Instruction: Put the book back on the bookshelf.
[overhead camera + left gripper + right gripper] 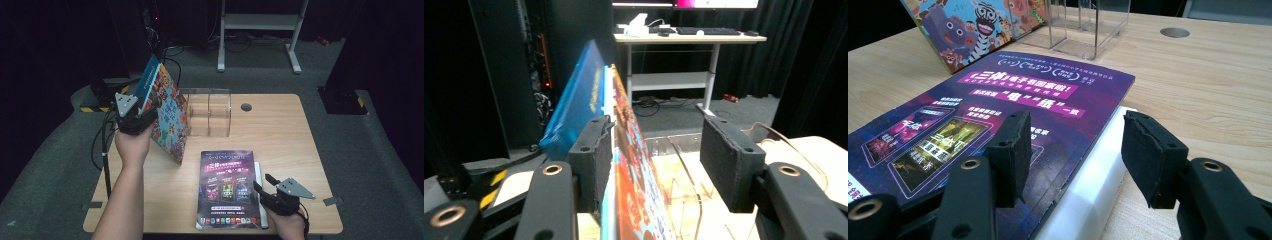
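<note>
- We see the left gripper (134, 116) raised at about ten o'clock over the wooden table (280, 135), gripped by the person's left hand (132, 145).
- Its jaws stand apart in the left gripper view; the left pad touches the colourful picture book (624, 165), while the right pad is clear of it — a wide gap remains on that side.
- The picture book (167, 107) stands tilted, its lower corner on the table at roughly nine o'clock from the table's middle, its blue spine (574, 107) uppermost.
- Just beside the book, toward twelve o'clock, sits a clear acrylic holder (209, 112) with compartments.
- A round grey grommet (246, 106) lies near the table's far edge, at about one o'clock from the holder.
- A purple magazine (227, 187) lies flat at six o'clock, resting on a white book (259, 172) whose edge shows along its right side.
- The right gripper (267, 187) is at about five o'clock, low over the table, just beside the magazine's right edge.
- In the right gripper view its jaws are spread — the white book (1093, 185) and the magazine's edge (1013, 100) lie between and below them, nothing pinched.
</note>
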A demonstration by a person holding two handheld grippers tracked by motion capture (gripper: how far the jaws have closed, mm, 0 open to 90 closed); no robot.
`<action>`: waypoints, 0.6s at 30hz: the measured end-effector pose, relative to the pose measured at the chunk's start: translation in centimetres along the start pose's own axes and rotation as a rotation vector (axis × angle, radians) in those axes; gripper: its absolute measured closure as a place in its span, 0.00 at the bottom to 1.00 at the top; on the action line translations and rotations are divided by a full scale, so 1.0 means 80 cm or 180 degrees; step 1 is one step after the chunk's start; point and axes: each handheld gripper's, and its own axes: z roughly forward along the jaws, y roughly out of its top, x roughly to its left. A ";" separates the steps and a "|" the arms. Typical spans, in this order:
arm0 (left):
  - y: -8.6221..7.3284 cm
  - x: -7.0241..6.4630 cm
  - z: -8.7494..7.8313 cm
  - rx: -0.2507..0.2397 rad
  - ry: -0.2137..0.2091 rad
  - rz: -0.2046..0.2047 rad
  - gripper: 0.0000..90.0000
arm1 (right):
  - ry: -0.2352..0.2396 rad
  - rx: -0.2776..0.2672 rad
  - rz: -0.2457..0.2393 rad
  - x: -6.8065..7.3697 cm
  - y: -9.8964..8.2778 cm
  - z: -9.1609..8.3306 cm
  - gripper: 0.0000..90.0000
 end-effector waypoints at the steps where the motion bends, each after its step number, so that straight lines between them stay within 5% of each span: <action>1: 0.000 0.000 -0.001 -0.0001 0.0011 0.0000 0.52 | -0.0001 0.0001 -0.0002 0.000 0.000 0.000 0.51; 18: -0.005 0.002 -0.008 0.0054 -0.0032 -0.0059 0.51 | 0.0013 0.0011 -0.0023 0.003 0.000 0.002 0.51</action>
